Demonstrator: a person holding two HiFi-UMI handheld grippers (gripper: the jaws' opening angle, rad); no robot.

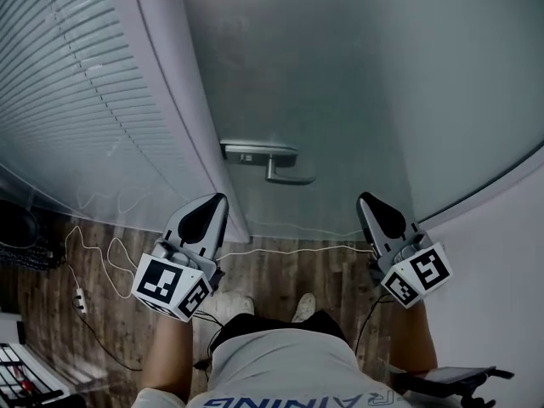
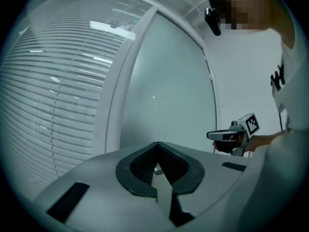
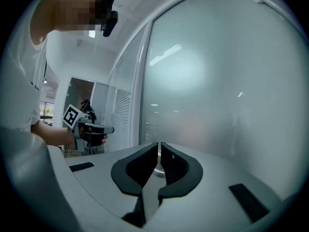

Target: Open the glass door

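Note:
The frosted glass door [image 1: 357,75] stands shut in front of me, and its metal lever handle [image 1: 270,161] sits at mid height in the head view. My left gripper [image 1: 219,199] points at the door's left edge, below and left of the handle, jaws together and empty. My right gripper [image 1: 364,197] points at the glass below and right of the handle, also shut on nothing. Neither touches the handle. In the left gripper view my left gripper [image 2: 157,144] faces the glass with the right gripper [image 2: 212,135] off to its right. In the right gripper view my right gripper [image 3: 159,144] faces the glass.
A white door frame [image 1: 183,100] separates the door from a glass panel with slatted blinds [image 1: 76,83] on the left. A white wall [image 1: 501,253] is on the right. A white cable [image 1: 102,262] lies on the wood floor by my feet.

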